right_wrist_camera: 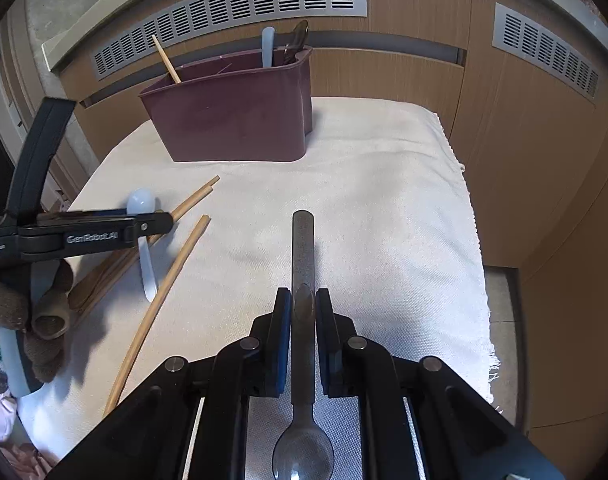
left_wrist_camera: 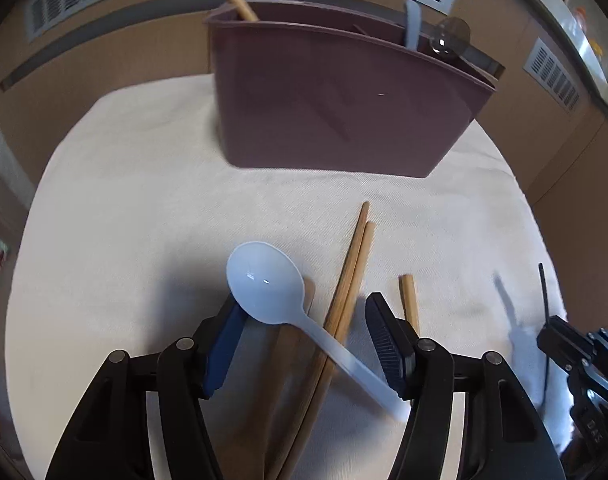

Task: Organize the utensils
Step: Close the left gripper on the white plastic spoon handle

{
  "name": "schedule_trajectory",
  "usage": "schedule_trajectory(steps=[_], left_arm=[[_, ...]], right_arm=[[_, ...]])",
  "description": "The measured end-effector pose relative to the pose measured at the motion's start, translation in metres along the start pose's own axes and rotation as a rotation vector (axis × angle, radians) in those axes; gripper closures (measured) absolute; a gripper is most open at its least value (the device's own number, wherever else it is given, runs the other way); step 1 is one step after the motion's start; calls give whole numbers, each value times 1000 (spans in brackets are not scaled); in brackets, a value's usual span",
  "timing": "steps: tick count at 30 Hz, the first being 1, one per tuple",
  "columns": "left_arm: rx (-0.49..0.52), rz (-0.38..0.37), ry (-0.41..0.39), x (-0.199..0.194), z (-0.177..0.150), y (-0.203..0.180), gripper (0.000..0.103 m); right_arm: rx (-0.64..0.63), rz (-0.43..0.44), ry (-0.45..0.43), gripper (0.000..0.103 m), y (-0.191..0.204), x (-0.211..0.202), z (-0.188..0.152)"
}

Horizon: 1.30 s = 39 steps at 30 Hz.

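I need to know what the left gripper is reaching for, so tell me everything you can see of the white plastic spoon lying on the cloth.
The white plastic spoon is one piece of glossy, slightly translucent plastic: an oval bowl facing up and a thin flat handle. It lies flat on the cream woven cloth, its handle crossing over a pair of wooden chopsticks. It sits between the open jaws of the left gripper, and neither pad visibly presses on it.
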State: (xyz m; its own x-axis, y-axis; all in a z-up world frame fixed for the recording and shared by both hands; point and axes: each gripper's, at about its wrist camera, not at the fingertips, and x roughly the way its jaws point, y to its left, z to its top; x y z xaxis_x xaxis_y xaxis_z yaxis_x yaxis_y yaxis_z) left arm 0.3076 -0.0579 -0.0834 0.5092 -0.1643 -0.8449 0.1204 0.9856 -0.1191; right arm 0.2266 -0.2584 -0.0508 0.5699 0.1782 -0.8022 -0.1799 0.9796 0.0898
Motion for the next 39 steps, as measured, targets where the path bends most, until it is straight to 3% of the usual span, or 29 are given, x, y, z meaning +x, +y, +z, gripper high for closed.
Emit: schedule_trajectory(steps=[6,11,15,23,39], left_arm=[[38,32,-12,14,21,-5,63],[83,24,-61,5,21,-12,87],[105,-10,-136,-26,10,-13,88],[96,-91,-199,-72,-12,-7,88],[119,-153,-405,-172,-29,-12,93]], right_arm=[[4,2,4,92,-2,3,-3],[1,7,-1,92,-4,3,-4],[-8,15,-9,92,-4,0,-5],[-9,36,-39,92,-1,-11,-1],[-43,39,-213,92,22,-82,17]])
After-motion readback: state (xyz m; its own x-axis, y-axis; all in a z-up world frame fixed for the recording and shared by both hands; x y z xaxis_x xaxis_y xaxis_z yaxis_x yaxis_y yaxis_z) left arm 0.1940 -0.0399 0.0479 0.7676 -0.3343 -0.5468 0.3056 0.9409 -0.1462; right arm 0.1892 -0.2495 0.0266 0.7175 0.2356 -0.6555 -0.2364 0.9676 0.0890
